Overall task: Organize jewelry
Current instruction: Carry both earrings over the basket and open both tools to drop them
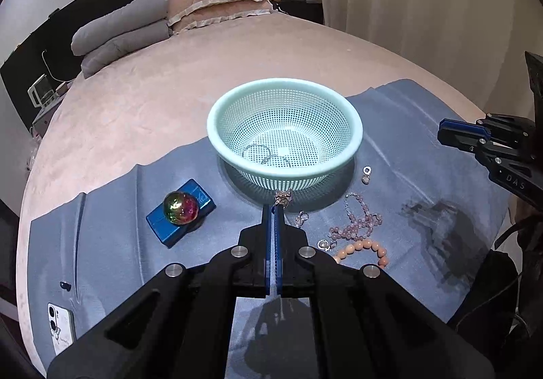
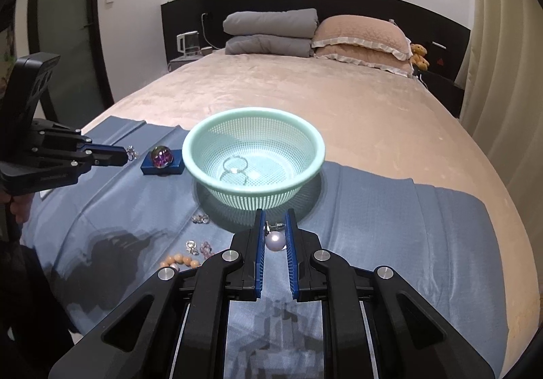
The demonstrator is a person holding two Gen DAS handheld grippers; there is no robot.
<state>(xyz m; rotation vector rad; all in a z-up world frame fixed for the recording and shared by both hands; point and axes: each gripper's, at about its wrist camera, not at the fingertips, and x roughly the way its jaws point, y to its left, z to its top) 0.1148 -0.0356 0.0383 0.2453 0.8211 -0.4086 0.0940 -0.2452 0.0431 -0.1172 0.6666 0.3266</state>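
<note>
1. Jewelry is split 3 ways: hoops already in the mint basket (image 1: 285,128); loose pile on the blue cloth (image 2: 390,209) near the basket (pink bead strand (image 1: 356,226), peach bead bracelet (image 1: 366,250), small charm (image 1: 366,174)); 2 pcs held in claws.
2. Left claw (image 1: 273,209) is clenched, pinching a small silver piece (image 1: 283,197) right at its tips, just short of the basket's near rim.
3. Right claw (image 2: 275,219) is grasping a pearl earring (image 2: 275,241); the pearl sits between the blue pads, w/ its metal fitting toward the tips. Jaws are narrow, not fully closed.
4. Step in hand, as I read it: carry both pcs over the rim and drop them in the basket.
5. To do it well: clear the rim w/ margin before releasing, get the tips over the bowl centre, not its edge, then release. The silver piece is held only by the tips, so avoid jerks.
6. Keep the claws apart over the bowl; better to go one at a time.
7. Around: iridescent ball (image 1: 181,207) on a blue box (image 1: 159,226) left of the basket, phone (image 1: 61,328) at the cloth's edge, and pillows (image 2: 359,36) far off on the bed. None of these are in the path.
8. Only real obstacle is the basket wall itself.
</note>
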